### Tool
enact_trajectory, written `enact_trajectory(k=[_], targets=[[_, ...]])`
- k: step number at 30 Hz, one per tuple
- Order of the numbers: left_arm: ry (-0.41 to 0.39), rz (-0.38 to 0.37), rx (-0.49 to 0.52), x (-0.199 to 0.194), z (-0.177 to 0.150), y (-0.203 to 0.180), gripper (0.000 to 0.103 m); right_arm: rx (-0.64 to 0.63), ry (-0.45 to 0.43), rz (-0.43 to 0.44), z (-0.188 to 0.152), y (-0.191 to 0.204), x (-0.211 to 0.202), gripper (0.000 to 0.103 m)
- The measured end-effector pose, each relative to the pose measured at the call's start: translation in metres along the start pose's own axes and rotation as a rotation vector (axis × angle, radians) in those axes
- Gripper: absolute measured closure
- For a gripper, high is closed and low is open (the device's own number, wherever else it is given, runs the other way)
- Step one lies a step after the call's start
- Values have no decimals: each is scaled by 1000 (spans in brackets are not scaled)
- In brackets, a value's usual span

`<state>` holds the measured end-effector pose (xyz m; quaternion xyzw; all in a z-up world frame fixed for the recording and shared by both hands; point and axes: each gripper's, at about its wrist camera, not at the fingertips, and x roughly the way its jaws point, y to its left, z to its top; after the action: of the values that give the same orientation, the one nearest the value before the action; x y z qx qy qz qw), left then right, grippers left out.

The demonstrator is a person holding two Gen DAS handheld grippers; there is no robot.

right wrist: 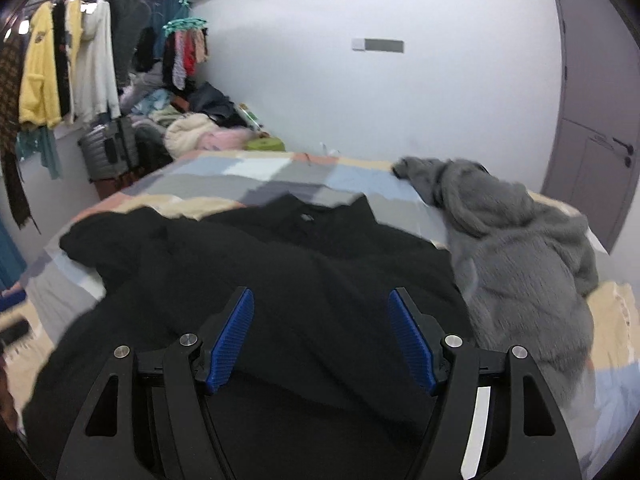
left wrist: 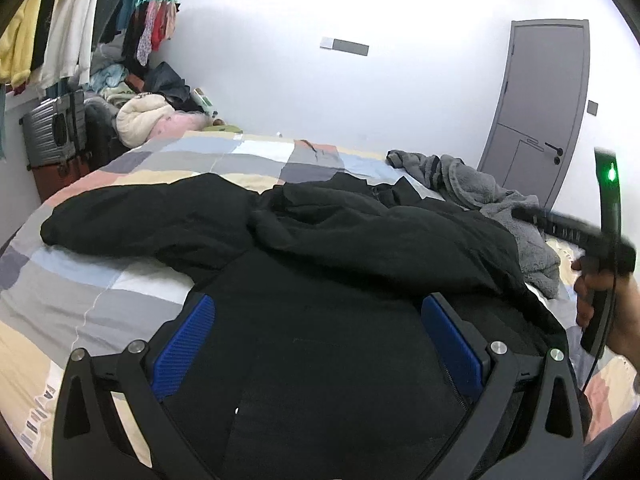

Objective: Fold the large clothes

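A large black garment (left wrist: 320, 232) lies spread and rumpled on the bed, one sleeve reaching left (left wrist: 120, 216). My left gripper (left wrist: 316, 316) hangs over its near part, blue pads (left wrist: 188, 340) wide apart and open, pinching nothing. In the right wrist view the same black garment (right wrist: 280, 264) fills the middle, collar at the far end. My right gripper (right wrist: 320, 316) stands open above it, pads (right wrist: 232, 340) apart and bare. In the left wrist view the right gripper (left wrist: 580, 236) shows blurred at the right edge, held by a hand (left wrist: 592, 292).
A grey fleece garment (right wrist: 520, 256) lies heaped on the bed's right side, touching the black one. The patchwork bedcover (left wrist: 100, 280) shows at the left and far end. A suitcase (left wrist: 52, 132), piled clothes (left wrist: 148, 116) and hanging clothes stand far left; a grey door (left wrist: 540, 112) stands right.
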<state>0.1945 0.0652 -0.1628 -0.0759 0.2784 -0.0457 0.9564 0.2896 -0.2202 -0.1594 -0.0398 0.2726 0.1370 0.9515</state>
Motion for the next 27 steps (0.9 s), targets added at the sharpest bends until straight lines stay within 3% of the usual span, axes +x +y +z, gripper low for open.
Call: enact_trajectory(k=[7,13,21,25,27], targets=[[-5,-2,-38,8,-2,1,0,158,48,-25,-42,-57,14,34],[13,-2,-66,19,-6,0,0,187,128,-28,-63,-82,25,34],[54,6,-55,29,-13,-7,0,71,186,5,-73,-69,40,34],[54,10,-51,29,-14,-9,0,-29,284,-99,-83,-54,58,34],[59,11,-52,30,-15,-9,0,-53,276,-108,-89,-51,63,34]])
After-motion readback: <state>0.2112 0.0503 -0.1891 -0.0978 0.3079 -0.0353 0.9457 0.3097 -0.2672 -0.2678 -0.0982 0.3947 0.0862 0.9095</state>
